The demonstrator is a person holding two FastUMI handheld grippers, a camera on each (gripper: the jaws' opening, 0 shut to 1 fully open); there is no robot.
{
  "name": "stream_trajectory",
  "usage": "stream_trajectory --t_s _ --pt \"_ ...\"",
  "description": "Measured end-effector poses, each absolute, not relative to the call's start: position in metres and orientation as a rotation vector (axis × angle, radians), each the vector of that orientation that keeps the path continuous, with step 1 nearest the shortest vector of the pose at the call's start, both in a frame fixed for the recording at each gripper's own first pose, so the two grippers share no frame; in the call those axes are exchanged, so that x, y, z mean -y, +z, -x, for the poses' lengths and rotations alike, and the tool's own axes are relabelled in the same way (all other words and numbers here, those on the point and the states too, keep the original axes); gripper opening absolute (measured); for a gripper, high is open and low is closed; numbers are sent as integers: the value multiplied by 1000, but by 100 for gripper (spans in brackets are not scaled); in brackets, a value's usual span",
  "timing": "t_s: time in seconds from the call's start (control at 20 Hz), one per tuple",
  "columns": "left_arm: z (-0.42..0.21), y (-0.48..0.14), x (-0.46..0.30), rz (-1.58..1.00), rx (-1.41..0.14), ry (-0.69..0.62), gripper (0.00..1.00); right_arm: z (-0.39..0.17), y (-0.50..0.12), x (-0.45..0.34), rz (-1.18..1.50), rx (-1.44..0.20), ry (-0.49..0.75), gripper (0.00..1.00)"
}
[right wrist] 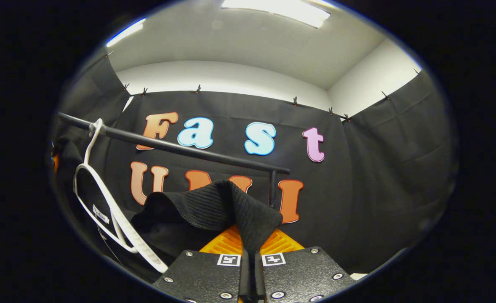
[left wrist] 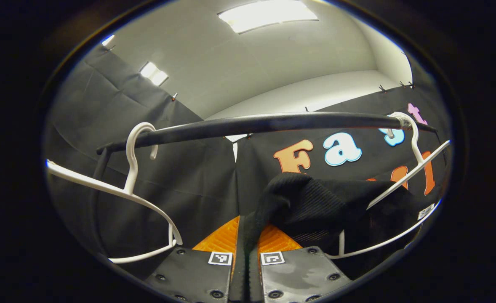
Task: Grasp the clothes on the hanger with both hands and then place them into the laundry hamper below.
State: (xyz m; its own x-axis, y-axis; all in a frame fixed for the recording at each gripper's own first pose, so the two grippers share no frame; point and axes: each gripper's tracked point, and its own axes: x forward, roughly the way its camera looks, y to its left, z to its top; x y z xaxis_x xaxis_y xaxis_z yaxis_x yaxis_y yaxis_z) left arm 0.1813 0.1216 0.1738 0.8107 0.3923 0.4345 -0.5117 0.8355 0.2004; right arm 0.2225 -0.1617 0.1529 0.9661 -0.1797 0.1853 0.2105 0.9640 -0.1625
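Left gripper view: black ribbed garment [left wrist: 311, 202], bunched between left tongs [left wrist: 246, 252]

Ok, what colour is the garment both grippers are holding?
Black, with a fine ribbed knit; the garment shows best in the right gripper view.

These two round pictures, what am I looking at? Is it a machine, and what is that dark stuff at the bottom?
There is no machine arm: a person holds a two-finger gripper in each hand, and a wide-angle camera rides on each one, looking along its fingers. The left gripper view shows the left gripper shut on a fold of black ribbed garment. The right gripper view shows the right gripper pinching another fold of the garment. Ahead runs a black clothes rail with two white hangers: a bare hanger on the left and a second hanger beside the garment. Whether the garment hangs on it I cannot tell.
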Motion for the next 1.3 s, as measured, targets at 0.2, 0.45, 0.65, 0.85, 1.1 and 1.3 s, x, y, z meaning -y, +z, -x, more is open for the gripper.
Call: stream_trajectory --t_s 0.2,0.45,0.65,0.85,1.1,1.3 --pt "-183 176 -141 -308 394 536 11 -218 98 135 142 127 -145 4" --pt "-188 173 -160 -324 384 588 11 -204 46 92 105 88 -71 4" --pt "-187 147 -185 -339 336 624 11 -196 24 58 85 58 -10 4" --pt "-181 124 -199 -349 289 639 11 -188 11 36 65 34 29 4" --pt "-162 83 -192 -344 226 599 11 -166 -11 13 66 0 66 4" --pt "-149 46 -168 -347 163 525 11 -149 -30 0 55 -33 85 4"
